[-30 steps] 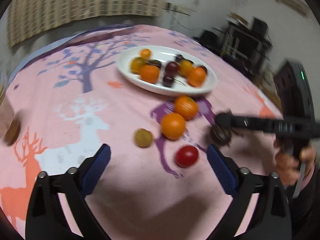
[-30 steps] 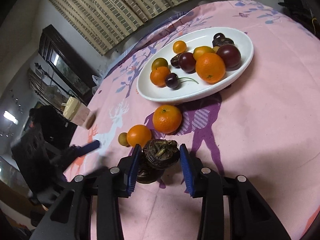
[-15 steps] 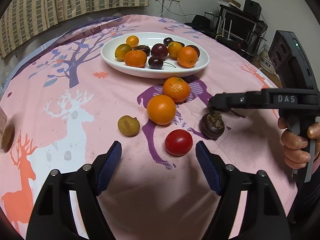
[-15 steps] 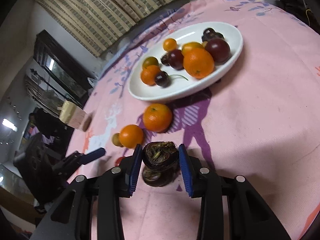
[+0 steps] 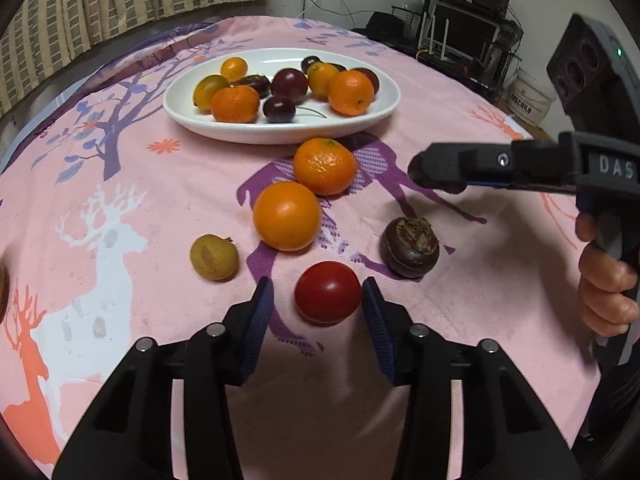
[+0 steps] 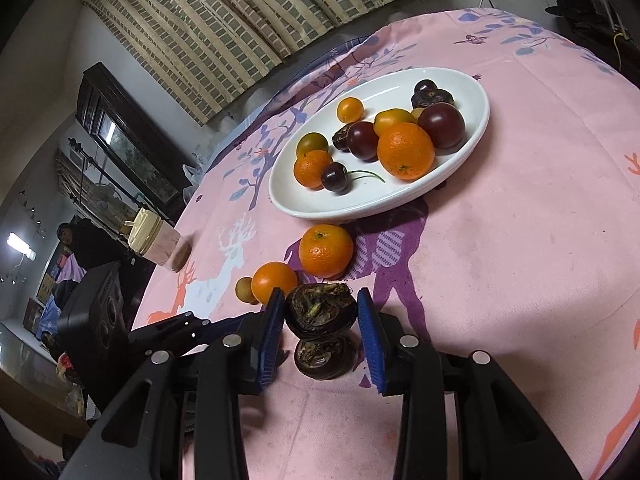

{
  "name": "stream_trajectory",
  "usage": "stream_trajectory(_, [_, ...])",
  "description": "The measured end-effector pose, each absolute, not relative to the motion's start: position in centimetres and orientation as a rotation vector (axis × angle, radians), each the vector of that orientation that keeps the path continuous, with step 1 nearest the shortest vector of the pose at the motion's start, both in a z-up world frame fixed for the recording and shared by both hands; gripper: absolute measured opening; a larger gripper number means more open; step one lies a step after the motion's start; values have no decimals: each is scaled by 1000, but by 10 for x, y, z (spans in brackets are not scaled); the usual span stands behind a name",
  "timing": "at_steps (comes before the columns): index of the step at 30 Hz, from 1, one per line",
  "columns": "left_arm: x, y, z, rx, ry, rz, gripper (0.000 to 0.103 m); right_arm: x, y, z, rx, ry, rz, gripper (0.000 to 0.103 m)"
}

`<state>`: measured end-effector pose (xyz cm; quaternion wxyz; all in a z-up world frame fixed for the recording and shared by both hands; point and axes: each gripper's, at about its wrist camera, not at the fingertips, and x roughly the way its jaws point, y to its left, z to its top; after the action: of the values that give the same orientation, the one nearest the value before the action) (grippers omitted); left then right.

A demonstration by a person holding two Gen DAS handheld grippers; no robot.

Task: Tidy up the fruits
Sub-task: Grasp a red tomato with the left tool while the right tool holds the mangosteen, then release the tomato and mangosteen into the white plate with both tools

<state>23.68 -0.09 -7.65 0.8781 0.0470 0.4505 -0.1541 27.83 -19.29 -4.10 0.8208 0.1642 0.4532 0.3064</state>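
Observation:
A white oval plate (image 5: 384, 118) (image 6: 476, 128) holds several oranges, plums and cherries. On the pink cloth lie two oranges (image 5: 325, 166) (image 5: 287, 216), a small yellow-brown fruit (image 5: 214, 257), a red tomato (image 5: 327, 292) and a dark water chestnut (image 5: 409, 247) (image 6: 325, 354). My left gripper (image 5: 318, 300) is open with its fingers on either side of the tomato. My right gripper (image 6: 320, 314) is shut on a second dark water chestnut (image 6: 320, 310) and holds it above the one on the cloth.
A capped jar (image 6: 158, 244) stands at the table's left edge. A cabinet (image 6: 120, 136) and curtains are behind the table. Shelves with electronics (image 5: 460, 36) stand past the far right edge.
My left gripper has moved forward and narrowed around the red tomato. My right gripper has lifted its water chestnut higher above the one on the cloth.

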Motion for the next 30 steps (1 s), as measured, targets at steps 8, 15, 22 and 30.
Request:
stream_trajectory(8, [234,1,-73,79,935,-340,31,275,-189,-38,272,928,592,38])
stream_trajectory(15, [253,21,-33,-77,840,-370,31,289,-171,-19,145,810,521,37])
stream_trajectory(22, [344,27,-2,-111,782,-252,31,354,-163,0,144,714,437,38])
stream_trajectory(30, [413,16,-12,-63,834,-142,64,395,-165,-8,147,727,415,53])
